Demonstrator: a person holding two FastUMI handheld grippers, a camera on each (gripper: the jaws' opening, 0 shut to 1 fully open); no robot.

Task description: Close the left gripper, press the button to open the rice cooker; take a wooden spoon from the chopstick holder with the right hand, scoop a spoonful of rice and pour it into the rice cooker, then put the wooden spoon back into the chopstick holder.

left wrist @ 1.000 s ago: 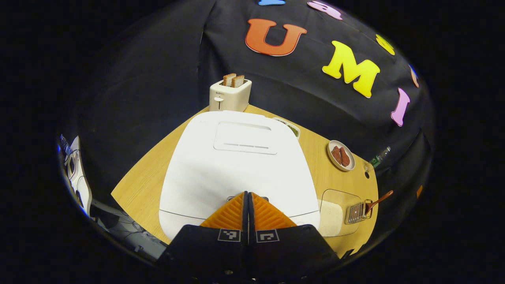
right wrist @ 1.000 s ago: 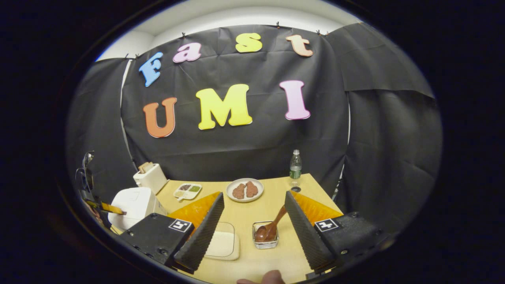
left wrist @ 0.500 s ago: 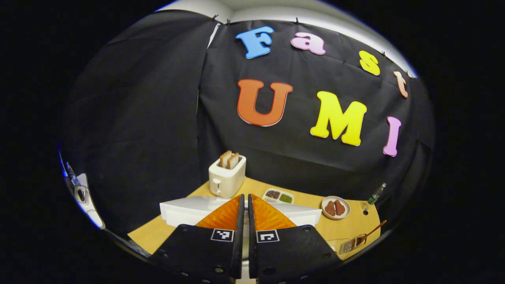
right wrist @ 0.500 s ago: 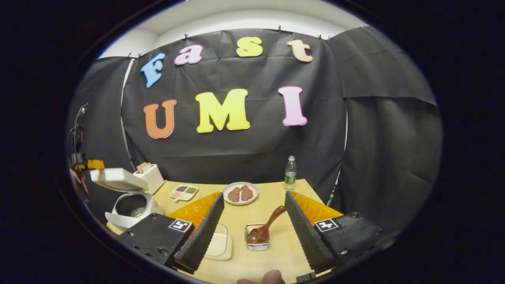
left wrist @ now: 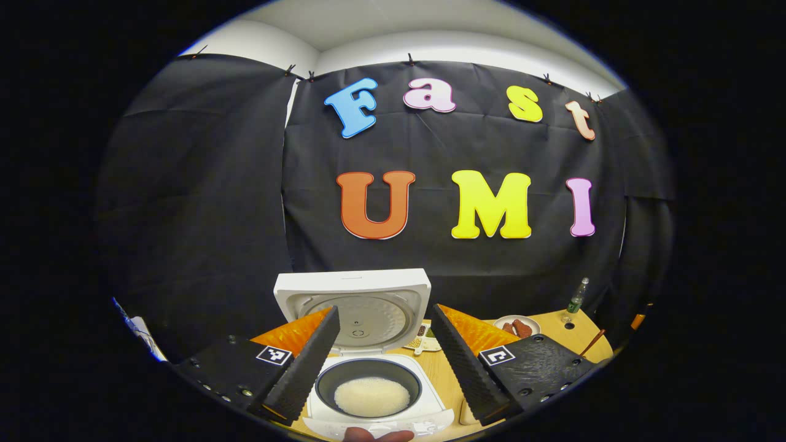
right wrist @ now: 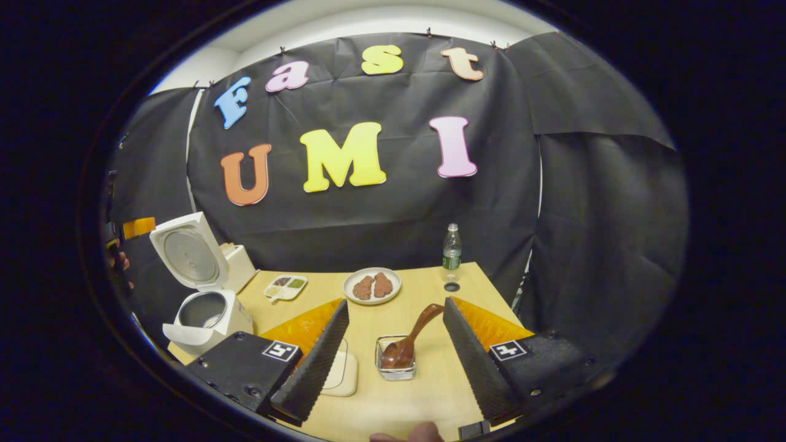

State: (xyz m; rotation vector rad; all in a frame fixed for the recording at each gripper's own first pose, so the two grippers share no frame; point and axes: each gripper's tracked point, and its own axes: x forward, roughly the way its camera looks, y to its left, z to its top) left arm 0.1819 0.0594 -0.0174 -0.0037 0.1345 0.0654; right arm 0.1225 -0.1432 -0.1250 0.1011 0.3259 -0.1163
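A: Where does the rice cooker (left wrist: 368,393) stand, and how?

B: On the wooden table (right wrist: 424,307), with its lid (left wrist: 356,307) swung up and back. In the left gripper view the inner pot sits right below the left gripper (left wrist: 384,362) and there is white rice (left wrist: 371,396) in the bottom of it. The jaws of that gripper are spread wide, one on either side of the cooker, gripping nothing.

A: And the right one?

B: The right gripper (right wrist: 396,362) has its jaws apart too, empty. Between them, beyond the tips, stands the chopstick holder (right wrist: 396,365), a small wire basket well to the right of the cooker. The wooden spoon (right wrist: 408,337) is in it, bowl down, handle leaning up to the right.

A: What lies between holder and cooker?

B: A shallow clear tray (right wrist: 341,371), partly behind the gripper's own finger. Farther back from the cooker are a sectioned dish (right wrist: 285,285), a plate (right wrist: 371,285) with two brown pieces, and a bottle (right wrist: 452,248). A toaster (right wrist: 239,267) stands just behind the cooker.

A: Any writing to read?

B: The bottle has a green label, too small to read. I can make out no brand on the cooker. Each gripper bears square black-and-white markers.
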